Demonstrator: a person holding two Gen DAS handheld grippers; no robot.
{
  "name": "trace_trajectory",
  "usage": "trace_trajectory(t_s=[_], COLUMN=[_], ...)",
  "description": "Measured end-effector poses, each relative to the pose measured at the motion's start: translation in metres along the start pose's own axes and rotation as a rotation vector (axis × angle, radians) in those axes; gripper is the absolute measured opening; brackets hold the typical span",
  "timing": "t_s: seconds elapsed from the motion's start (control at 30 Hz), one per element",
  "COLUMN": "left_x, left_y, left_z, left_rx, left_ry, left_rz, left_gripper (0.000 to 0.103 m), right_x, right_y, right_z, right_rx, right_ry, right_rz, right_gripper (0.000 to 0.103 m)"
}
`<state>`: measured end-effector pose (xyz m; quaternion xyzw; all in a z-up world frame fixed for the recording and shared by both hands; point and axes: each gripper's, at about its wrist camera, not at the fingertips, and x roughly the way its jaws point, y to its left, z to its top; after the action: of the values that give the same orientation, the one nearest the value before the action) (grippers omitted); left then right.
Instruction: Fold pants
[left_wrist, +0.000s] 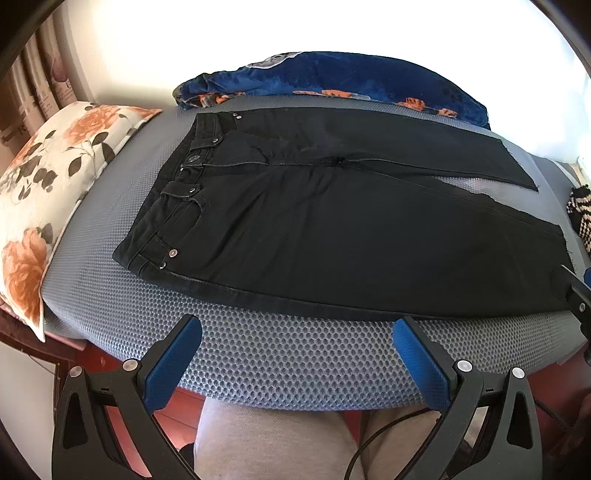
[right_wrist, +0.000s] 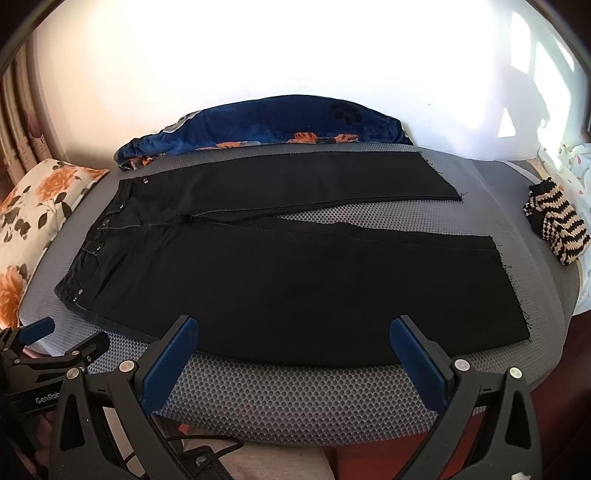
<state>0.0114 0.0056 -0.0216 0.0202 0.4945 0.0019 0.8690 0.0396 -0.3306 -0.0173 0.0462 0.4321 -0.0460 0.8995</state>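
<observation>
Black pants (left_wrist: 314, 221) lie flat and spread out on a grey mesh mat (left_wrist: 280, 354), waistband to the left, both legs running right and slightly apart. The right wrist view shows the full pants (right_wrist: 280, 273) with frayed hems at the right. My left gripper (left_wrist: 297, 325) is open, hovering over the mat just in front of the pants' near edge, nothing between its blue pads. My right gripper (right_wrist: 293, 325) is open too, at the near edge of the closer leg. In the right wrist view, the left gripper (right_wrist: 62, 336) shows at the lower left.
A floral pillow (left_wrist: 48, 184) lies left of the mat. A dark blue floral blanket (left_wrist: 332, 81) is bunched behind the pants against a white wall. A striped black-and-tan knit item (right_wrist: 557, 229) sits at the right. A person's legs in light trousers (left_wrist: 273, 443) are below the mat.
</observation>
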Motion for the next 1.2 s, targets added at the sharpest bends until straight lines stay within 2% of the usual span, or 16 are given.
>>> trace_trajectory(t_s=[1.2], left_x=[0.0026], left_y=[0.0018], left_z=[-0.0002], left_rx=[-0.006], left_ry=[-0.002], left_rz=[-0.026], left_gripper=[0.103], right_x=[0.0065], right_y=[0.001], right_z=[-0.0012], right_rx=[0.017], right_ry=[0.01], right_rz=[0.01], right_gripper=[0.103])
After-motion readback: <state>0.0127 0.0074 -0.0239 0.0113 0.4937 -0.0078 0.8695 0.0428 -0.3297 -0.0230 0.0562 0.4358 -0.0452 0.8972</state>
